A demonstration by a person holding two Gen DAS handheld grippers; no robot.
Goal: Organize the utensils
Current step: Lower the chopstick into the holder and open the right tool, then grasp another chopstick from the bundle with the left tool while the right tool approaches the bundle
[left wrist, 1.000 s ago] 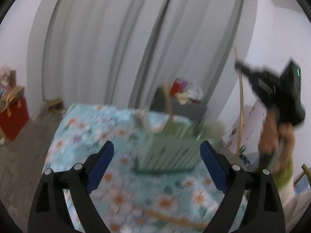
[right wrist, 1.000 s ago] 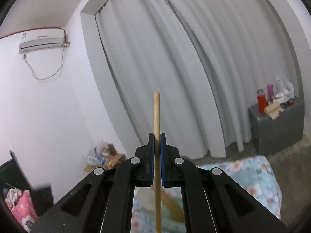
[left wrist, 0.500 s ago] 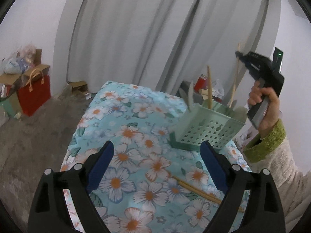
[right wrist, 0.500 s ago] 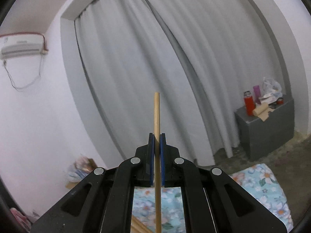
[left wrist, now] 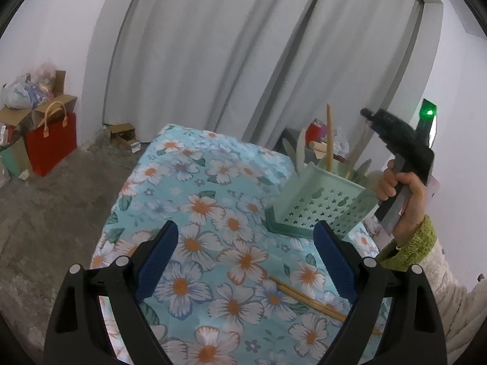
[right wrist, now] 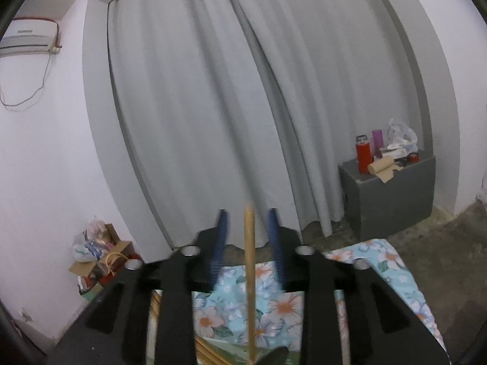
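A pale green perforated utensil holder (left wrist: 322, 202) stands on the floral tablecloth (left wrist: 213, 213), with wooden and green utensils upright in it. My right gripper (right wrist: 247, 222) is above it, held by a hand (left wrist: 401, 194); its jaws are opening and a wooden chopstick (right wrist: 250, 273) stands free between them, touching neither pad. More wooden sticks (right wrist: 210, 351) show below. My left gripper (left wrist: 243, 255) hangs open over the cloth, nothing between its fingers. A pair of wooden chopsticks (left wrist: 307, 299) lies on the cloth near its right finger.
A grey cabinet (right wrist: 389, 194) with a red flask (right wrist: 364, 158) and clutter stands by the curtain (right wrist: 228, 106). A red bag (left wrist: 50, 143) and cardboard boxes (left wrist: 121, 133) sit on the floor at the left. A sleeve (left wrist: 411, 246) is at the right.
My right gripper's jaws have parted and let go of the chopstick, which sits lower between them. The right gripper tilted down. The left gripper came closer to the cloth, then held still.
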